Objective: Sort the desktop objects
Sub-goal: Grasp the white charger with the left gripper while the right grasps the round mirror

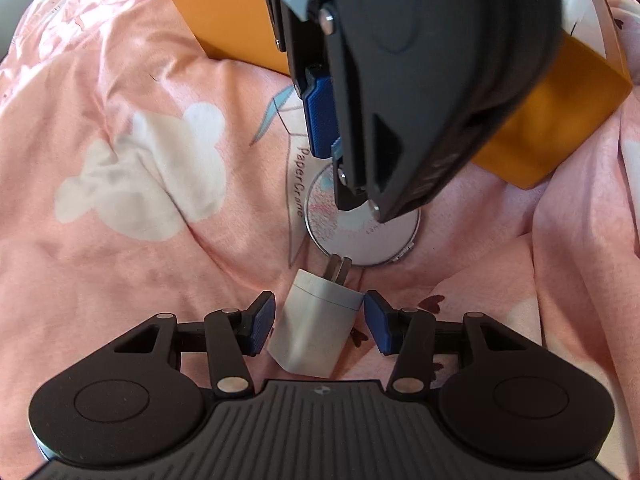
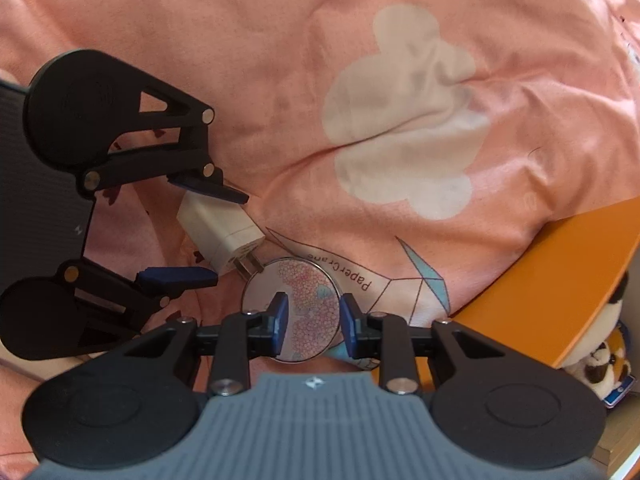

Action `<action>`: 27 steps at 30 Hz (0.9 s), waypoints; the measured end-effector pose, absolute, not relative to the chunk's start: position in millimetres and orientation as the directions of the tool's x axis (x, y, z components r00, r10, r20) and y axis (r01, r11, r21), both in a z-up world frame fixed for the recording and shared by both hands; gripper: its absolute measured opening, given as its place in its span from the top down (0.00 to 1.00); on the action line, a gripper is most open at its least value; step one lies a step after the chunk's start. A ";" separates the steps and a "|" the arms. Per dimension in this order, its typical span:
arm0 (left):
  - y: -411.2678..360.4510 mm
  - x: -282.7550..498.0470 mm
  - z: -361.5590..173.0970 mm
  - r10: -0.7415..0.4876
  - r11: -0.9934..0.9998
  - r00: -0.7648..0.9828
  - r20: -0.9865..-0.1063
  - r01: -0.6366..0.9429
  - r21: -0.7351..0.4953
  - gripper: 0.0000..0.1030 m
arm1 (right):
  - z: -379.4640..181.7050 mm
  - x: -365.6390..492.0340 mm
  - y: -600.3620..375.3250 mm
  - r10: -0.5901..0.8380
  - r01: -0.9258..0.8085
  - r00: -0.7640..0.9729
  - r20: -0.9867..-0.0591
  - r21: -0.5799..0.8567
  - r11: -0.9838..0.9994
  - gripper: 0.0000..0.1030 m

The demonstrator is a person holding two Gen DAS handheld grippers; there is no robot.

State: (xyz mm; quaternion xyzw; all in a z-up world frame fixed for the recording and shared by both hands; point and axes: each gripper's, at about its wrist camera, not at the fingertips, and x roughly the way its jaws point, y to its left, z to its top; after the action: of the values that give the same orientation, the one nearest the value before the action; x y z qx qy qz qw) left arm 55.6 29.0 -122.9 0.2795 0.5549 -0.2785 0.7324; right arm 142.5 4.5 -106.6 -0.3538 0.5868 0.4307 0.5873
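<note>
Pink bedsheet (image 2: 280,80) printed "Paper Crane". Just beside this lettering lies the round compact (image 2: 292,280), straddled by the parted right gripper (image 2: 313,322); the open left gripper (image 1: 319,322) brackets the adjacent white charger (image 1: 316,328).

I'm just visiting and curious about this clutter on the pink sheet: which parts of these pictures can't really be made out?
- Round disc: in the left wrist view the right gripper covers its upper part, and its small lettering is unreadable.
- Orange box: cut off by the top edge there, its middle hidden by that gripper.
- White charger: whether the left gripper's fingers press it is unclear.
- Plush toy: cut off at the right wrist view's edge.
</note>
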 end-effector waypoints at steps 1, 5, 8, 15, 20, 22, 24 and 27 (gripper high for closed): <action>29.2 55.0 -125.4 -0.094 0.687 0.221 -0.971 0.720 0.098 0.44 | -109.8 143.5 5.5 0.080 -0.919 -0.066 -0.995 0.092 0.384 0.71; 29.5 47.3 -127.3 -0.083 0.667 0.226 -0.970 0.736 0.115 0.44 | -118.6 144.7 10.1 0.036 -0.911 -0.078 -0.996 0.085 0.404 0.67; 30.5 45.3 -130.4 -0.081 0.664 0.216 -0.973 0.740 0.109 0.43 | -121.5 145.6 13.3 0.011 -0.900 -0.096 -0.995 0.092 0.426 0.60; 30.3 38.1 -139.6 -0.058 0.653 0.224 -0.973 0.746 0.132 0.41 | -134.9 143.6 24.8 -0.076 -0.879 -0.110 -0.991 0.061 0.472 0.54; 39.2 41.8 -145.7 -0.083 0.695 0.194 -0.978 0.715 0.083 0.40 | -144.5 139.6 32.4 -0.093 -0.862 -0.122 -0.988 0.059 0.503 0.43; 38.7 39.7 -147.9 -0.076 0.694 0.197 -0.977 0.715 0.090 0.40 | -147.2 139.7 31.8 -0.093 -0.855 -0.129 -0.987 0.064 0.514 0.42; 37.8 37.7 -149.5 -0.069 0.691 0.201 -0.977 0.716 0.099 0.40 | -148.9 142.4 29.8 -0.089 -0.839 -0.150 -0.985 0.079 0.539 0.42; 39.2 36.2 -149.9 -0.069 0.696 0.201 -0.977 0.712 0.097 0.41 | -148.6 146.5 26.0 -0.074 -0.814 -0.177 -0.981 0.103 0.572 0.43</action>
State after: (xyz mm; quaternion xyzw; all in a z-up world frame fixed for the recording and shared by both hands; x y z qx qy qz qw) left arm 36.2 39.2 -149.9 0.2811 0.5713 -0.2704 0.7222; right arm 146.5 26.0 -148.6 -0.3210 0.6910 0.3329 0.5555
